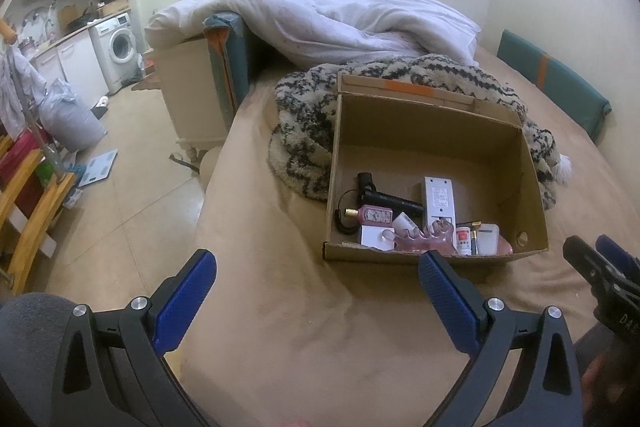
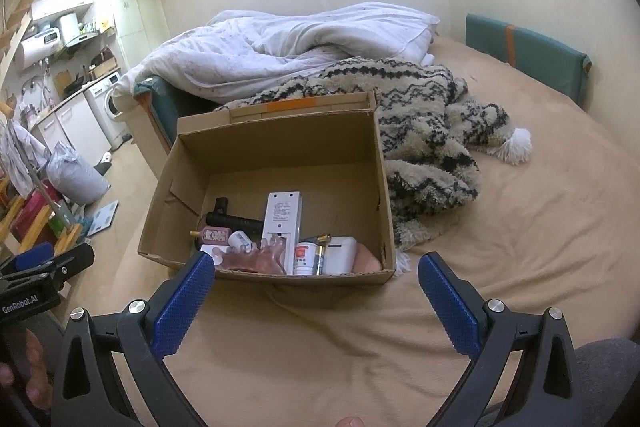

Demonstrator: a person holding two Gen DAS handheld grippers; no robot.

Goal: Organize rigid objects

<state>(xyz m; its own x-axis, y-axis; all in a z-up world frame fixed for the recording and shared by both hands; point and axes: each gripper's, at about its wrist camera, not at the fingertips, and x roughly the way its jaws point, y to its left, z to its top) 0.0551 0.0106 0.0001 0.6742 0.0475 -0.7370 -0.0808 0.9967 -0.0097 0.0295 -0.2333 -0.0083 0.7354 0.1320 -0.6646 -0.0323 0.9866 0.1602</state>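
- Tan bedsheet (image 2: 500, 267) underfoot of everything, wrinkled, filling the near ground in both views.
- Nearest: left gripper (image 1: 316, 283) spread wide over bare sheet, blue pads apart, nothing between them.
- Likewise right gripper (image 2: 316, 283), jaws wide apart and holding nothing, hovering just short of the cardboard box (image 2: 280, 147).
- Box (image 1: 424, 131) resting on the sheet, top open, back flap upright with an orange tape strip.
- Crowded along the box's near wall: pink translucent piece (image 2: 256, 259), white square box (image 1: 376, 237), small white bottle (image 2: 240, 239), pink flat bottle with a gold cap (image 1: 374, 215), white bottle with a red label (image 2: 305, 257), battery (image 2: 320, 255), white rectangular case (image 2: 340, 253).
- Just behind those: black handled tool (image 1: 388, 197) lying flat, white remote (image 2: 282, 223) lying lengthwise beside it.
- Far half of the box floor bare cardboard.
- Beyond and beside the box: shaggy black-and-cream blanket (image 2: 428, 139) touching its back and right side, white pompom (image 2: 516, 143) at the edge.
- Farther: crumpled white duvet (image 2: 280, 47), teal cushion (image 2: 524, 51) against the wall.
- Farthest left: washing machine (image 1: 118, 45) under a kitchen counter.
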